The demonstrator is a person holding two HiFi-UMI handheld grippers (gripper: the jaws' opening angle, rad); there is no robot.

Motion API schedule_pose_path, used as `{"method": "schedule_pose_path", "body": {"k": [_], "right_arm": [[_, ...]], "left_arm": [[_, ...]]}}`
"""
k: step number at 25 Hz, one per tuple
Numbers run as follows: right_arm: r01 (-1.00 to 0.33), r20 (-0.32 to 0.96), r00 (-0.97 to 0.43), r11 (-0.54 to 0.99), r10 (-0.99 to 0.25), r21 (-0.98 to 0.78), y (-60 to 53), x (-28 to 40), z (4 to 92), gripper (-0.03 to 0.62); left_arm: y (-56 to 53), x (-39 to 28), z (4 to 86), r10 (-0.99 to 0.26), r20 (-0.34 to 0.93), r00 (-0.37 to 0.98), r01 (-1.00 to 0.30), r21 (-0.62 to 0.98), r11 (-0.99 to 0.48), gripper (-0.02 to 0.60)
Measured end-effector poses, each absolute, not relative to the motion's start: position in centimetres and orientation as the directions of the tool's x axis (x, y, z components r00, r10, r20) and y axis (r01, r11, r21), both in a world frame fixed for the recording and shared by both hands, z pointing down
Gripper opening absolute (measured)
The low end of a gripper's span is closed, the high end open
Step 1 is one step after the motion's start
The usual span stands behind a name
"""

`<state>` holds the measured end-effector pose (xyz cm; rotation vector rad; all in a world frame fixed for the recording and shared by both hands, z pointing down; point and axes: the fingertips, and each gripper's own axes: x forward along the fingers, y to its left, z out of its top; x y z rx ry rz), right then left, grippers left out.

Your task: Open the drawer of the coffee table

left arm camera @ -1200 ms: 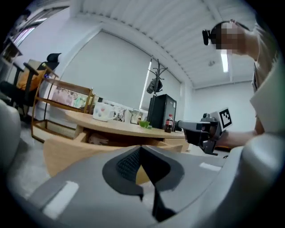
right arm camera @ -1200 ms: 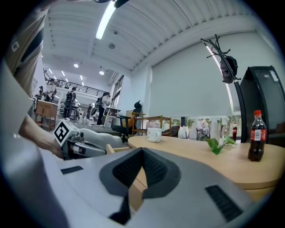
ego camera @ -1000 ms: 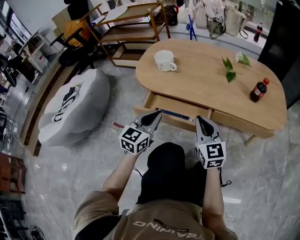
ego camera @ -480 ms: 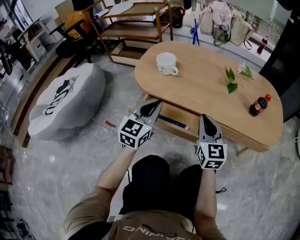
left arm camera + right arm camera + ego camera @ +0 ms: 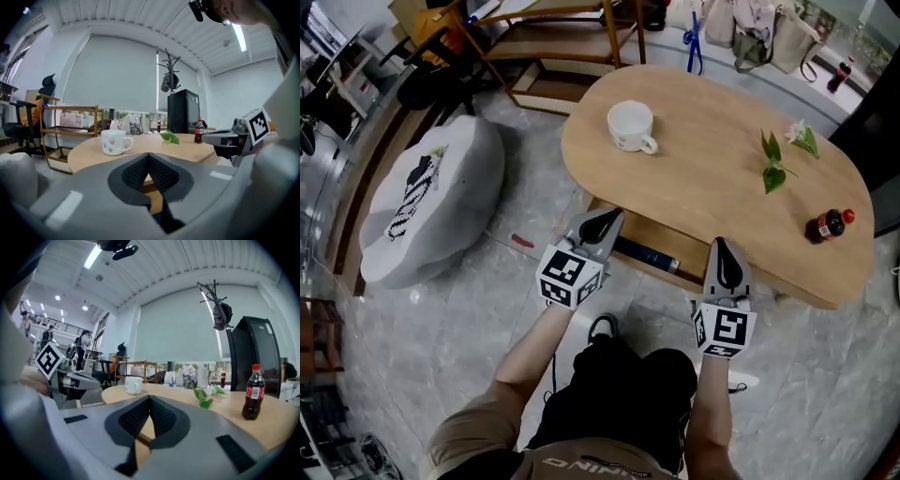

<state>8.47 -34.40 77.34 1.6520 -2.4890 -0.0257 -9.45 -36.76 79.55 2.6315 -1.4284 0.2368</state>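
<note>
The oval wooden coffee table (image 5: 712, 122) has its drawer (image 5: 670, 246) pulled out from under the near edge, with a dark blue object (image 5: 642, 253) lying inside. My left gripper (image 5: 602, 221) hovers shut over the drawer's left end, holding nothing. My right gripper (image 5: 722, 248) is shut and empty over the drawer's right end. In the left gripper view the shut pads (image 5: 148, 155) point level at the tabletop (image 5: 140, 146). The right gripper view shows shut pads (image 5: 150, 398) facing the table (image 5: 225, 411).
A white mug (image 5: 630, 125), a green leaf sprig (image 5: 773, 164) and a cola bottle (image 5: 828, 226) stand on the table. A pale beanbag (image 5: 427, 202) lies on the marble floor at left. A wooden shelf (image 5: 553, 37) and bags (image 5: 750, 33) are behind the table.
Both grippers have risen a little and drawn back from the table. The head view has lifted and the table sits higher in it. The drawer stays open.
</note>
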Motion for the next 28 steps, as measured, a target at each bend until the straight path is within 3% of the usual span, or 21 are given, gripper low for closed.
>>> {"method": "schedule_pose_path", "body": {"k": [7, 20, 28], "right_arm": [[-0.910, 0.195, -0.406, 0.415, -0.893, 0.003, -34.4, 7.3, 69.0, 0.004], [-0.874, 0.252, -0.468, 0.487, -0.847, 0.014, -28.1, 7.1, 41.3, 0.003], [-0.860, 0.239, -0.480, 0.506, -0.844, 0.059, -23.2, 8.0, 31.4, 0.003]], "left_arm": [[-36.1, -9.8, 69.4, -0.829, 0.290, 0.478, -0.870, 0.029, -0.492, 0.006], [-29.5, -9.5, 41.0, -0.834, 0.312, 0.456, -0.875, -0.017, -0.485, 0.006], [-23.3, -8.6, 32.4, -0.838, 0.313, 0.447, -0.876, -0.034, -0.481, 0.006]]}}
